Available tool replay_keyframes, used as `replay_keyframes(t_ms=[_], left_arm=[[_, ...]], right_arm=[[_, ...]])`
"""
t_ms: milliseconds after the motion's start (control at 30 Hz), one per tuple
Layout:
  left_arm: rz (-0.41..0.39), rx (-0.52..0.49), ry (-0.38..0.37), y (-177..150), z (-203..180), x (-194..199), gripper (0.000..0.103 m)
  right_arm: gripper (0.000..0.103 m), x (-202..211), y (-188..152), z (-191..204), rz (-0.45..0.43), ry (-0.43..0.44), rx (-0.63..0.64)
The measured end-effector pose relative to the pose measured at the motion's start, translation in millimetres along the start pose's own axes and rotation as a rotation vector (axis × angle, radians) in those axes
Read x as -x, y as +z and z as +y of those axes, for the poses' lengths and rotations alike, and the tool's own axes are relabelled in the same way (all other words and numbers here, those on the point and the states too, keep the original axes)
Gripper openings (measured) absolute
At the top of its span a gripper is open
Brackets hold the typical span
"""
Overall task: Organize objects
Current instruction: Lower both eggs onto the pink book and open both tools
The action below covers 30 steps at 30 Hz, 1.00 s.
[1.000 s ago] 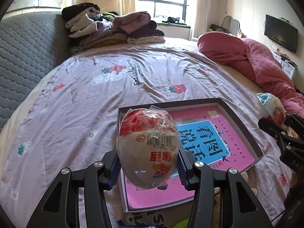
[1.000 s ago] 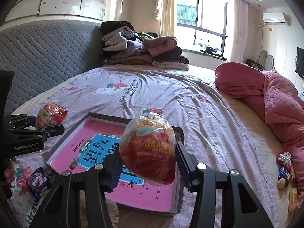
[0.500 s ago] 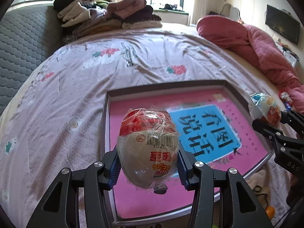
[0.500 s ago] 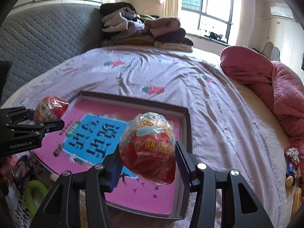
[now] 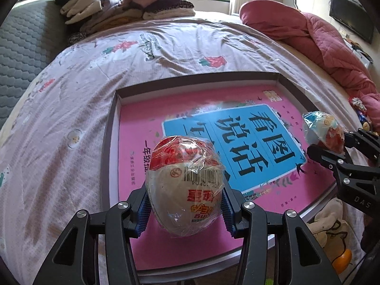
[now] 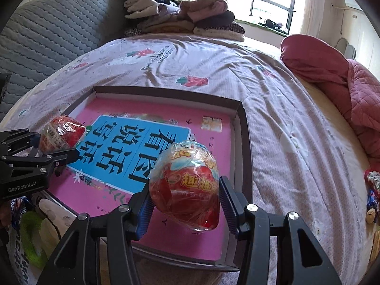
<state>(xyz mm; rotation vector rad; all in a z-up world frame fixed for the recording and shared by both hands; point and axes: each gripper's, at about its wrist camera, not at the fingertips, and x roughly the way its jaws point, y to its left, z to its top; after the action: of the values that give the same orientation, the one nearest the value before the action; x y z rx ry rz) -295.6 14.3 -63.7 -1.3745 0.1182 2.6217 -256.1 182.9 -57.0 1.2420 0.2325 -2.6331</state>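
My left gripper [image 5: 185, 210] is shut on a plastic-wrapped red and white toy egg [image 5: 185, 185], held above the near left part of a shallow box [image 5: 111, 128] with a pink and blue printed bottom. My right gripper [image 6: 184, 204] is shut on a wrapped red and blue toy egg [image 6: 185, 185], held above the box's [image 6: 239, 128] near right part. Each gripper shows in the other view: the right one [image 5: 332, 147] at the box's right edge, the left one [image 6: 47, 147] at its left edge.
The box lies on a lilac printed bedsheet [image 5: 71, 95]. Folded clothes [image 5: 123, 2] are stacked at the headboard. A pink quilt [image 6: 344, 83] lies on the right. Small wrapped snacks [image 6: 372, 190] lie at the far right, and a bag with items [image 6: 28, 232] near the left.
Both grippers have moved forward and down over the box with their eggs still held. The box fills more of both views.
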Motion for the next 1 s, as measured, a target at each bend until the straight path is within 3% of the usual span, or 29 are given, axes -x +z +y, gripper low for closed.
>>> replay_keyframes(t_ms=[1000], left_arm=[[0.041, 0.041, 0.008, -2.4, 7.5, -6.3, 0.052]], right_arm=[[0.052, -2.0, -1.9, -8.3, 0.028, -0.050, -0.030]])
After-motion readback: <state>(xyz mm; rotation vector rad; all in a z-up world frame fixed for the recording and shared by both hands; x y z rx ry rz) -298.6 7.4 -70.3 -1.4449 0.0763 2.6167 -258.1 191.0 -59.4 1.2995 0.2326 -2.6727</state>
